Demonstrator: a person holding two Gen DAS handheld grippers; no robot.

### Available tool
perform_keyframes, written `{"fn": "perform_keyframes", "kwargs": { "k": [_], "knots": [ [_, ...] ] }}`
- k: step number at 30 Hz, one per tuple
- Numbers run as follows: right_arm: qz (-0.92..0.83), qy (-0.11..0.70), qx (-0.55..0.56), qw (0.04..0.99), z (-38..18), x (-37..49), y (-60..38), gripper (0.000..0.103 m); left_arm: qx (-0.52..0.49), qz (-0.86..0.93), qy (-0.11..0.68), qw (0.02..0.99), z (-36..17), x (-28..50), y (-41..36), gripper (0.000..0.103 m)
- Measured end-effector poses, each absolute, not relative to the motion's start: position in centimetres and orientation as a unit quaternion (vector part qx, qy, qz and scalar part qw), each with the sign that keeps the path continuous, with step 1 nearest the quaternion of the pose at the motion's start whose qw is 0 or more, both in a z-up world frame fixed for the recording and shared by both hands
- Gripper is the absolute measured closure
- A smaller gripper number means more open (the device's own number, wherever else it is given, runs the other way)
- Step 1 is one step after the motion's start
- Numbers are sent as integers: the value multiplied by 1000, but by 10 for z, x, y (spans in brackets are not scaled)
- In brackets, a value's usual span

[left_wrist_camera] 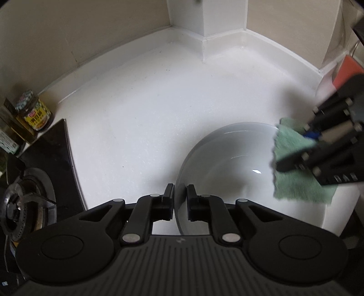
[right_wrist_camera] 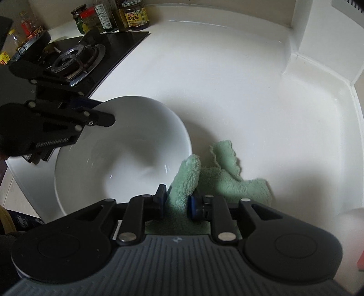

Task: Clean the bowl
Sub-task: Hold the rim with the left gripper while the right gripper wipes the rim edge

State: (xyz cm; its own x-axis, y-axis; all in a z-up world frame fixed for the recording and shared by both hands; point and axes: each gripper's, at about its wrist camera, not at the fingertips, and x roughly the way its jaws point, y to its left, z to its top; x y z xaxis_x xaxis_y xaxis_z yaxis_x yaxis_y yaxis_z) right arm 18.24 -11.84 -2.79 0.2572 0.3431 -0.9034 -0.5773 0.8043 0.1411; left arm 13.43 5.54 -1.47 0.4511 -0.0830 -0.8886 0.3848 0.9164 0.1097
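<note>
A white bowl (left_wrist_camera: 229, 164) sits on the white counter; it also shows in the right wrist view (right_wrist_camera: 127, 159). My left gripper (left_wrist_camera: 180, 195) is shut on the bowl's near rim, one finger inside and one outside; it also shows in the right wrist view (right_wrist_camera: 100, 113) on the bowl's far left rim. My right gripper (right_wrist_camera: 176, 200) is shut on a green cloth (right_wrist_camera: 218, 179) at the bowl's right rim. In the left wrist view the right gripper (left_wrist_camera: 293, 148) holds the cloth (left_wrist_camera: 295, 179) over the bowl's right side.
A black gas hob with a burner (right_wrist_camera: 75, 59) lies to the left, also in the left wrist view (left_wrist_camera: 27, 200). Jars and bottles (right_wrist_camera: 134, 16) stand behind it. Beige walls and a white corner post (left_wrist_camera: 204, 20) bound the counter (left_wrist_camera: 147, 102). An orange-topped object (left_wrist_camera: 345, 70) stands far right.
</note>
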Motion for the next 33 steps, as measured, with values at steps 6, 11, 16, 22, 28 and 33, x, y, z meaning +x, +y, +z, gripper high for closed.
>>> {"fn": "perform_keyframes", "kwargs": {
  "k": [6, 11, 16, 22, 28, 33],
  "knots": [
    [329, 490, -231, 773, -33, 186, -83, 88, 193, -136, 497, 835, -19, 130, 50, 91],
    [342, 484, -234, 771, -28, 201, -80, 89, 187, -131, 498, 837, -20, 130, 51, 91],
    [335, 491, -201, 779, -28, 203, -88, 91, 178, -129, 496, 840, -20, 130, 50, 91],
    [301, 536, -106, 782, -27, 195, -109, 93, 165, -140, 495, 841, -19, 134, 47, 90],
    [314, 541, -92, 775, -25, 180, -121, 92, 183, -146, 494, 837, -20, 134, 40, 88],
    [343, 507, -185, 769, -21, 184, -108, 92, 232, -161, 497, 821, -22, 140, 33, 88]
  ]
}}
